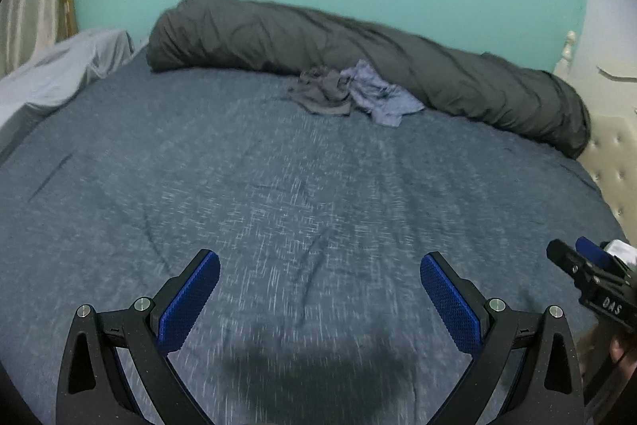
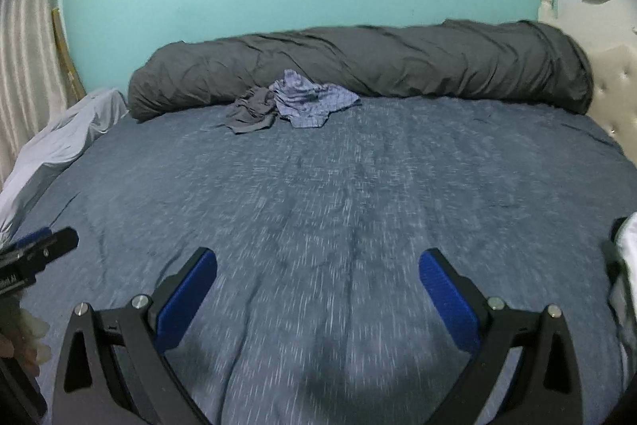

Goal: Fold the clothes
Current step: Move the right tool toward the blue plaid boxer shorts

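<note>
Left wrist view: left hand-held gripper wide, empty; right hand-held gripper likewise, above bed.

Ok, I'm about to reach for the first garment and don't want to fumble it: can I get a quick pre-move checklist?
1. Left gripper open, nothing held: ok.
2. Right gripper open, nothing held: ok.
3. Grey garment and blue checked garment in view, crumpled together against the rolled duvet: ok.
4. Bedspread between grippers and clothes free of other things: ok.
5. Garments separable with one pick: cannot tell, they touch.
</note>
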`<state>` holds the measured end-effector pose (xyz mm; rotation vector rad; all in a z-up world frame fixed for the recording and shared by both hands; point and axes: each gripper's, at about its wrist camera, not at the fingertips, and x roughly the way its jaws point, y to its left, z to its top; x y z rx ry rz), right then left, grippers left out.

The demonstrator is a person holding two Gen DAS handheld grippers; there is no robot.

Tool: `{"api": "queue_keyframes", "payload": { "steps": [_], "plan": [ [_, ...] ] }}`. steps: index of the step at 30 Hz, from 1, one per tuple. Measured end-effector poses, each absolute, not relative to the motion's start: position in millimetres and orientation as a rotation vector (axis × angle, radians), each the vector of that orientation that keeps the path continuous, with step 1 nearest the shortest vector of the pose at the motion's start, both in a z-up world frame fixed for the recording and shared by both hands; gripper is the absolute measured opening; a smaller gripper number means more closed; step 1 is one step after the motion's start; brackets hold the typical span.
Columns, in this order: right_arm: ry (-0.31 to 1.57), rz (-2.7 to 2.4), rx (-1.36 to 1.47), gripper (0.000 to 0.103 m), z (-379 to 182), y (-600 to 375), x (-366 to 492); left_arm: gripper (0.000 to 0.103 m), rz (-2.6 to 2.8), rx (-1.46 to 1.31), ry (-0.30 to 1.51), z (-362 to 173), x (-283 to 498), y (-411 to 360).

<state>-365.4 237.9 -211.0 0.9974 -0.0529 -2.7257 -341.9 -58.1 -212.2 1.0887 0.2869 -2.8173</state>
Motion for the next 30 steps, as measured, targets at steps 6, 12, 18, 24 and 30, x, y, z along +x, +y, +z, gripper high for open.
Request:
{"api": "queue_keyframes", "payload": {
  "steps": [6, 12, 18, 24, 30],
  "plan": [
    [-0.061, -2.716, 1.07, 0.102, -224.0, 221.8, -433.1, 0.103, -2.753, 1.157, 0.327, -227.7, -396.1, -79.9],
    [-0.085, -2.717, 1.121, 0.102, -236.6, 210.0, -502.5, 0.103, -2.707, 1.196, 0.382, -235.7, -437.8, -104.7],
    [-0.092, -2.711, 1.17, 0.102, -249.8, 194.3, -570.3, 0.103, -2.665, 1.234, 0.418, -245.7, -476.8, -126.8],
    [-0.066, -2.702, 1.199, 0.102, -264.6, 172.8, -629.0, 0.103, -2.644, 1.262, 0.445, -256.3, -499.3, -144.3],
    [-0.073, -2.697, 1.223, 0.102, -279.4, 152.9, -678.0, 0.103, -2.607, 1.286, 0.517, -272.7, -515.8, -161.4]
  ]
}}
